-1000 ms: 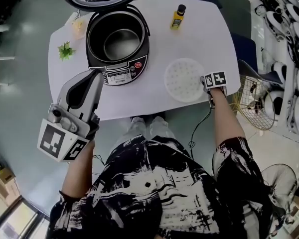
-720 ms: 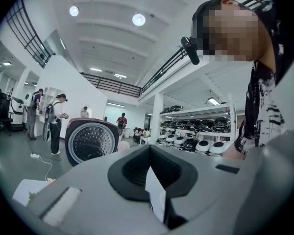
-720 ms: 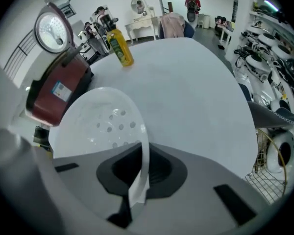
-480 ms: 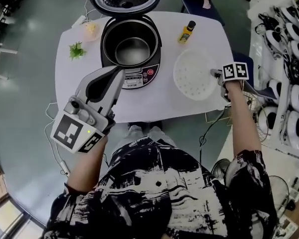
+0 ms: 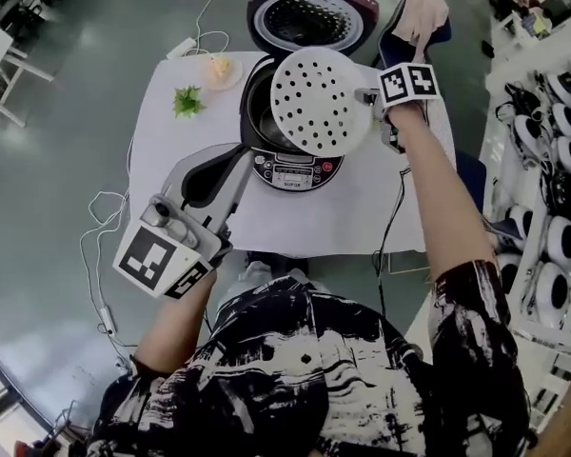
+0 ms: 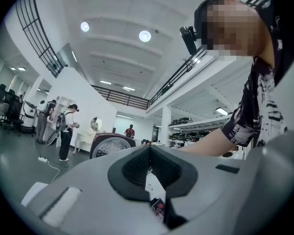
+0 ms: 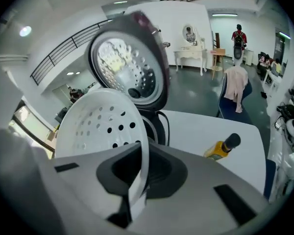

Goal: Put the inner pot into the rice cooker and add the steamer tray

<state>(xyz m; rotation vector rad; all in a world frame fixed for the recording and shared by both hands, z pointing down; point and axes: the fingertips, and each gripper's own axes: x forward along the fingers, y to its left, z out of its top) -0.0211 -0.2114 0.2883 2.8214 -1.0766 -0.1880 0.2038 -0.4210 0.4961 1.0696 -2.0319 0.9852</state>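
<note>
White steamer tray (image 5: 319, 101) held over the open rice cooker (image 5: 251, 136)

1. Right gripper (image 7: 136, 185): the jaws are clamped on the rim of the steamer tray, and the thin white rim runs between the two pads. The tray hangs clear of the table (image 5: 200, 208) and is tilted, with its perforated bottom turned toward the head camera. From above, it covers the right part of the cooker's opening.

2. Left gripper (image 6: 149, 153): the jaw tips meet and nothing is held between them. In the head view this gripper is over the near left edge of the table, pointing toward the cooker's control panel (image 5: 287, 168) and apart from it.

3. Rice cooker: it stands at the middle of the table's far side. The lid (image 5: 309, 17) is swung open behind the body, showing its round inner plate. Only a dark crescent of the well is visible left of the tray, so it cannot be told whether the inner pot is seated there.

4. Other items on the table:
- yellow bottle (image 7: 223, 148), upright to the right of the cooker
- green sprig (image 5: 187, 101), at the far left
- small dish (image 5: 219, 68), just beyond the sprig, near the cooker's left side
</note>
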